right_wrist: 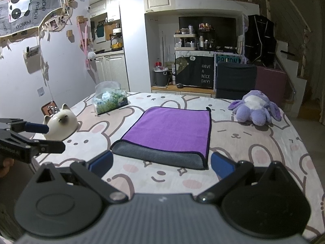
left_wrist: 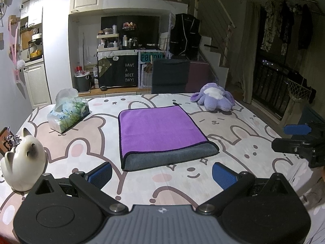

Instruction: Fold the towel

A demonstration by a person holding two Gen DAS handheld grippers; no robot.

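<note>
The purple towel (left_wrist: pixel 160 128) is laid flat near the middle of the worktop (left_wrist: pixel 243 142), which is covered with a bear-print cloth. The towel is folded once, and its grey underside (left_wrist: pixel 172 154) is exposed as a band along the near edge. The left claw (left_wrist: pixel 162 174) is held spread wide just short of that near edge, and nothing is gripped between its blue pads (left_wrist: pixel 101 172). The right claw (right_wrist: pixel 162 166) is likewise held wide apart and empty, close to the same edge. A tissue pack (left_wrist: pixel 69 111) and a white cat figurine (left_wrist: pixel 24 160) are placed to the left of the towel. A purple plush toy (left_wrist: pixel 215 98) is set at the far right, apart from the towel.
</note>
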